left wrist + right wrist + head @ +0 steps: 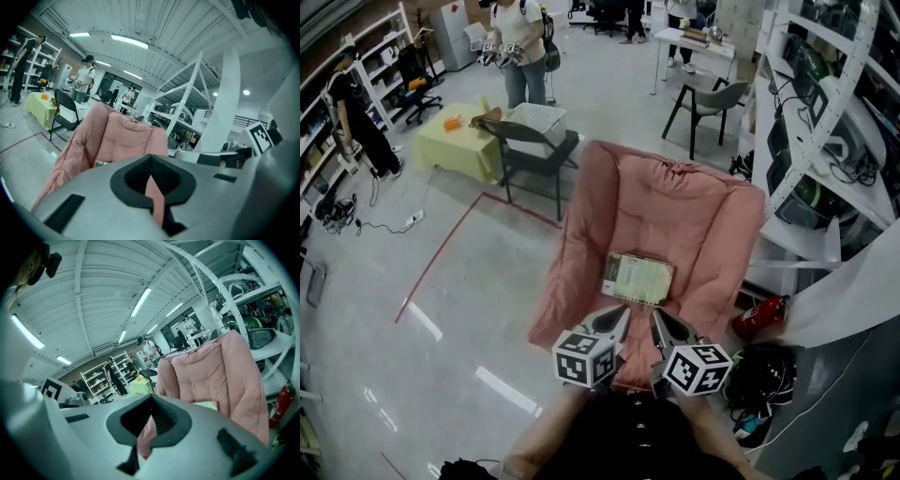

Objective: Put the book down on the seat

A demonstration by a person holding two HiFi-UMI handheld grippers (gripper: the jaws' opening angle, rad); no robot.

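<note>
Four fingers (612, 324) closed, one book (637, 278), one seat (698, 211)

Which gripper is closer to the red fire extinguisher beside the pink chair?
Right. The right gripper is at the pink chair's front edge, with the fire extinguisher off to its right. The left gripper sits on its other side, farther away.
</note>
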